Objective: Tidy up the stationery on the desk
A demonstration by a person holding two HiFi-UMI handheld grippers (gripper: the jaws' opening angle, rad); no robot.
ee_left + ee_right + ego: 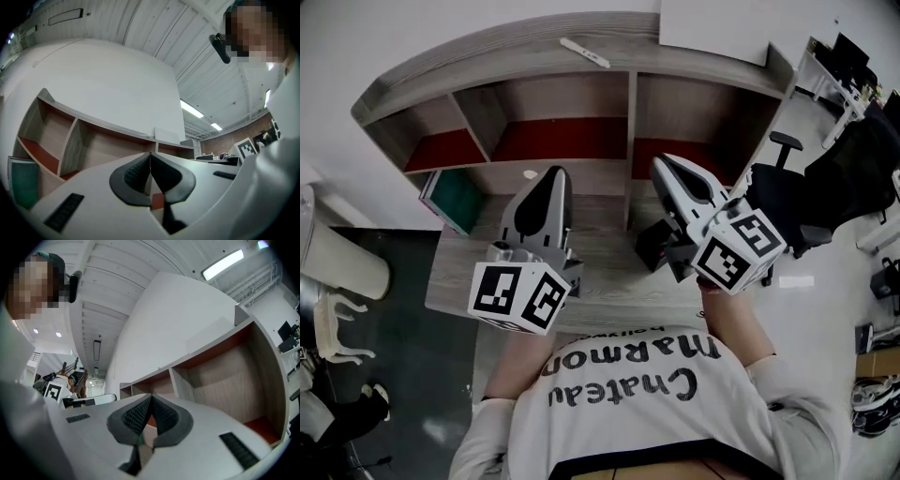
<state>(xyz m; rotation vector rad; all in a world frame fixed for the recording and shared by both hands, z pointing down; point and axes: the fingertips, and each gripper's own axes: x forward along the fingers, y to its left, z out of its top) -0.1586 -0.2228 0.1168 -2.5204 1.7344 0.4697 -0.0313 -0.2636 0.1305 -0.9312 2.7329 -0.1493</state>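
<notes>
- Green notebook stands on edge at the table's far left corner.
- Left hand-held gripper is over mid-table with its jaws closed together and empty, aimed at the far edge.
- White pen lies on the shelf top, long axis roughly left-right.
- Right hand-held gripper has its jaws pressed together and empty, with bare table between the two grippers.

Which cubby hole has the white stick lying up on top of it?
The middle cubby of the wooden desk shelf. The thin white stick lies on the top board right above it; the left cubby and right cubby sit to either side.
</notes>
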